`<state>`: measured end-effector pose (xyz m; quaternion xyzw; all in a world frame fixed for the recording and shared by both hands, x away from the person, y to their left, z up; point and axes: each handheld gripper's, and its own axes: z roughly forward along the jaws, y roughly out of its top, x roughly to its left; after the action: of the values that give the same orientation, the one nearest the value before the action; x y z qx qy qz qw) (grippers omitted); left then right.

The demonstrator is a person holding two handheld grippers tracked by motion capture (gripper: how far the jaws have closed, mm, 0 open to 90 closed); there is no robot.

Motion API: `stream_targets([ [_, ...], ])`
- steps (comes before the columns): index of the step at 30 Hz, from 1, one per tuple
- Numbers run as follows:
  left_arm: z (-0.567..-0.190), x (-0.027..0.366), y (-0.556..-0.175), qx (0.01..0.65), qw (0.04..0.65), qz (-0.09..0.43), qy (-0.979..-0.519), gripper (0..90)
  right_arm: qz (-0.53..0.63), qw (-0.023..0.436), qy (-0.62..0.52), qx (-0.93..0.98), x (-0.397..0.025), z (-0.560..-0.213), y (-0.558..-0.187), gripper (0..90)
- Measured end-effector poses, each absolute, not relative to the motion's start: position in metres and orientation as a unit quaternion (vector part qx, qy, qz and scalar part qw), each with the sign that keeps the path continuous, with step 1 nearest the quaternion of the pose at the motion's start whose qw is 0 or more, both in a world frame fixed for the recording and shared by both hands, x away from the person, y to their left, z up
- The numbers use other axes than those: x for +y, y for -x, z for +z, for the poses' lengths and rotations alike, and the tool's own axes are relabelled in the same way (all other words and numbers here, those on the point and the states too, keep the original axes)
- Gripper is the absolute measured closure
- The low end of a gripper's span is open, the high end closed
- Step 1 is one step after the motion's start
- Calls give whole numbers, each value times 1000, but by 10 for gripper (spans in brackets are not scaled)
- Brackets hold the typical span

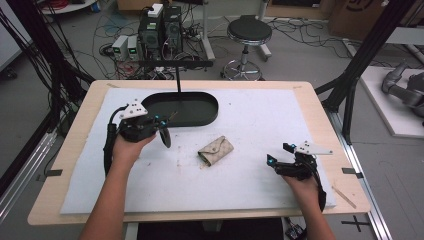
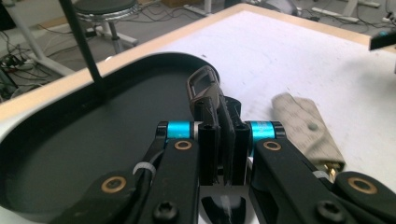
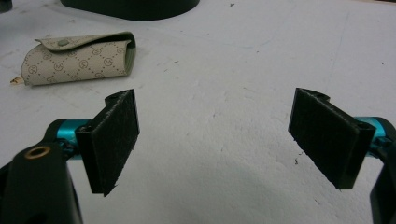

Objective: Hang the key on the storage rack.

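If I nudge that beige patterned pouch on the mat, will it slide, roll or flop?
The pouch lies flat with its snap flap folded over, so it would probably slide, not roll. It looks like soft fabric, so likely light and somewhat floppy. The white mat looks rough, so it may drag.

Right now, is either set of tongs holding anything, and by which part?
The left tongs are shut on a dark clip-like piece, gripping its lower end; its looped top sticks out above the tray. The right tongs are open and hold nothing.
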<state>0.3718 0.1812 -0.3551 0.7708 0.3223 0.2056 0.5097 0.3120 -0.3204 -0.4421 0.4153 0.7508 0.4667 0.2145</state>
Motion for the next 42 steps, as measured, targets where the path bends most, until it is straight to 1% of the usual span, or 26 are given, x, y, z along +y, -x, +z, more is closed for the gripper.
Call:
stream_targets([
  [7,-334,181,-391,322,526,211,-759,861,467,211,-417,751,-320,-443,-313,167],
  [14,-311,173,-417,314,528,216,-759,861,467,210,-418,750,-321,-443,-314,167],
  [23,-290,164,-454,321,510,235,-763,862,468,210,-420,749,-323,-444,-314,167],
  [25,-288,161,-466,326,507,236,-762,862,468,209,-422,748,-323,-445,-315,167],
  [31,-287,155,-481,334,496,242,-764,863,467,209,-424,747,-325,-445,-316,166],
  [42,-296,136,-494,336,456,246,-787,866,468,207,-426,746,-326,-446,-316,167],
])
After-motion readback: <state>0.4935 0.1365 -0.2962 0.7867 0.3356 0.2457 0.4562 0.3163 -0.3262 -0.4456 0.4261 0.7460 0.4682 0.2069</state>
